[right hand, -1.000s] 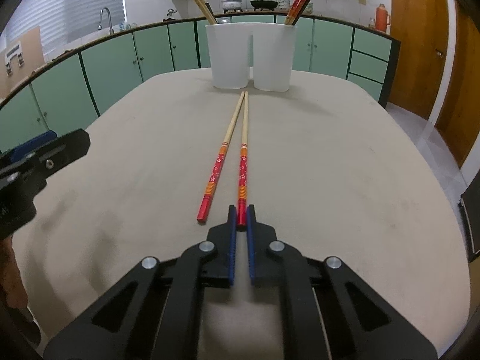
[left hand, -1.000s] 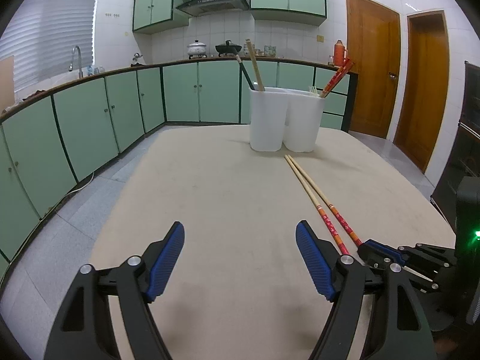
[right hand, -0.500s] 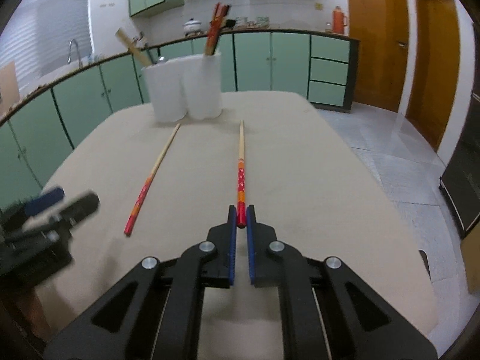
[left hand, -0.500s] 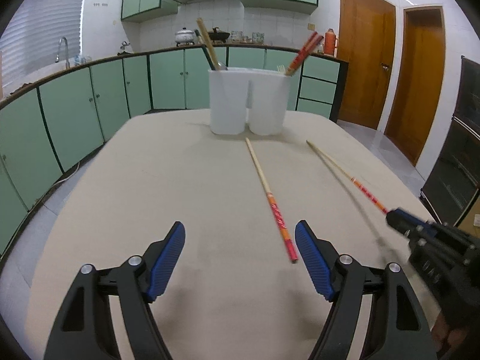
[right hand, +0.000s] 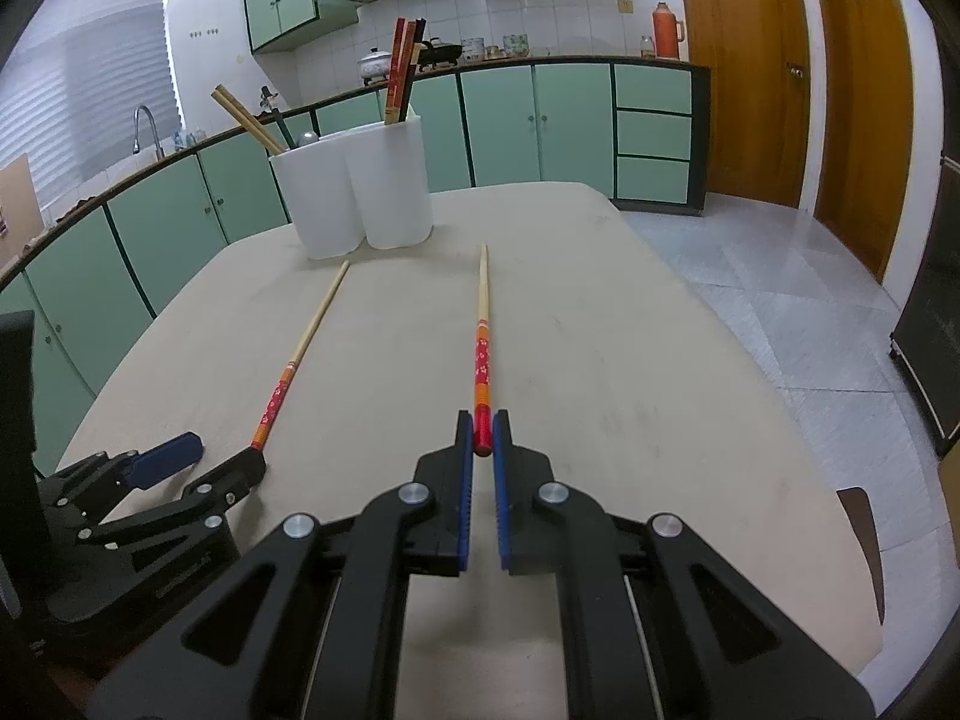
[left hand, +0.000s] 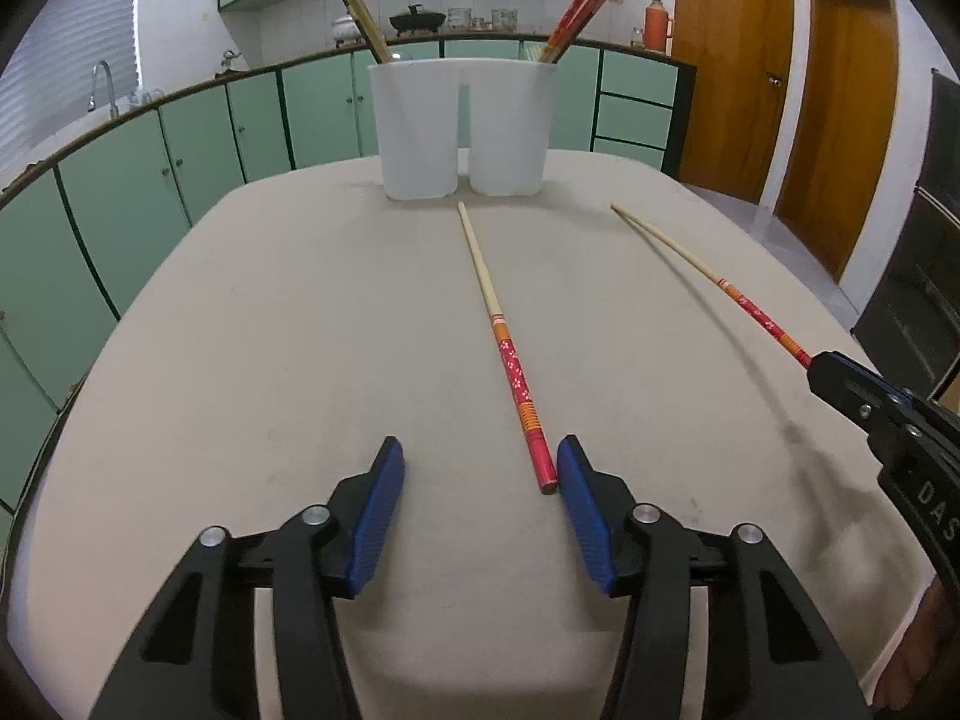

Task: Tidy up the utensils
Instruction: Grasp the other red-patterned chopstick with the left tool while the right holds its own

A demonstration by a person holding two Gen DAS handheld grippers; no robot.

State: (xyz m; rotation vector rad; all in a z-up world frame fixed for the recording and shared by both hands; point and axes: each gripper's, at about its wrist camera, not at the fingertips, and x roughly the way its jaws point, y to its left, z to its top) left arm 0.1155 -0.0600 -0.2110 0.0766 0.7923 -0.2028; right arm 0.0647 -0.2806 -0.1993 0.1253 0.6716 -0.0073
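Note:
A red-and-wood chopstick (left hand: 504, 336) lies on the beige table, its red end just inside my open left gripper (left hand: 477, 468), close to the right finger. It also shows in the right wrist view (right hand: 300, 348). My right gripper (right hand: 482, 441) is shut on the red end of a second chopstick (right hand: 482, 330), held above the table and pointing toward the holder. That chopstick (left hand: 708, 276) and my right gripper (left hand: 831, 369) show at the right of the left wrist view. A white two-cup utensil holder (left hand: 459, 126) with chopsticks stands at the far end of the table; it also shows in the right wrist view (right hand: 354, 186).
The beige table (left hand: 300, 330) has rounded edges, with floor to the right (right hand: 780, 276). Green cabinets line the walls behind. My left gripper (right hand: 198, 465) shows low at the left of the right wrist view.
My right gripper has lifted one chopstick and carried it to the right, away from its pair. My left gripper has moved up to the red end of the chopstick left on the table.

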